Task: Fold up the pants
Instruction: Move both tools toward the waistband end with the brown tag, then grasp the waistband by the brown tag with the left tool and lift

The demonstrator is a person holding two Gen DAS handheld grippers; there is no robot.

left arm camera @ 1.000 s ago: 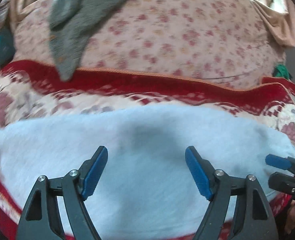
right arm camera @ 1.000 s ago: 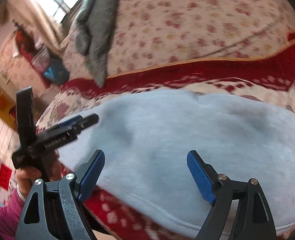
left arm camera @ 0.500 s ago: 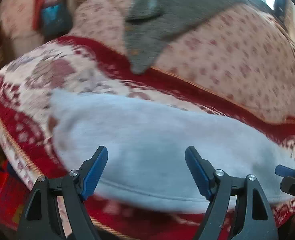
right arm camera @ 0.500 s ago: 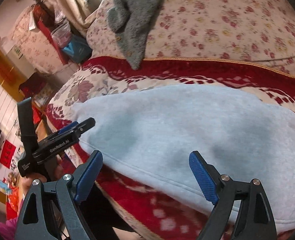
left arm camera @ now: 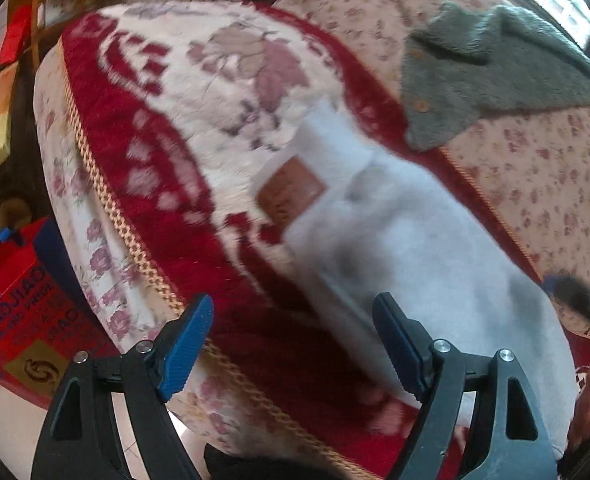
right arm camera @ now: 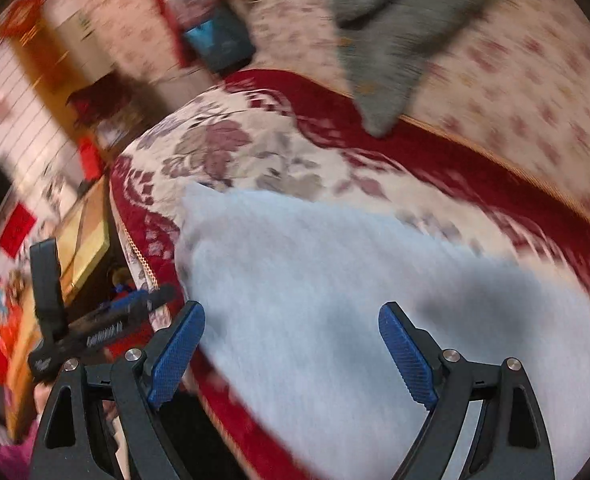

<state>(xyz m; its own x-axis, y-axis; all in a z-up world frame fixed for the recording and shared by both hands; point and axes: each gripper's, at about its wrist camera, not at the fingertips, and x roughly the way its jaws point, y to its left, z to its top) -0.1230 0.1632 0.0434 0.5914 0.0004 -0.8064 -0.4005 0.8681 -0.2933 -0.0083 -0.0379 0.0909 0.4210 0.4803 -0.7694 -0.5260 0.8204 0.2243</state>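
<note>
Hovering released with jaws spread, the left gripper (left arm camera: pixel 291 346) and right gripper (right arm camera: pixel 291 354) hold nothing. One pair of pale blue pants (right arm camera: pixel 335 280) lies just beyond both, blurred, showing a brown patch (left arm camera: pixel 291 192), on the red floral blanket (left arm camera: pixel 167 120). Farther off lies one gray garment (left arm camera: pixel 491 68).

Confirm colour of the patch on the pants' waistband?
Brown, a leather-like label on the light blue pants; only the left wrist view shows it, slightly blurred.
</note>
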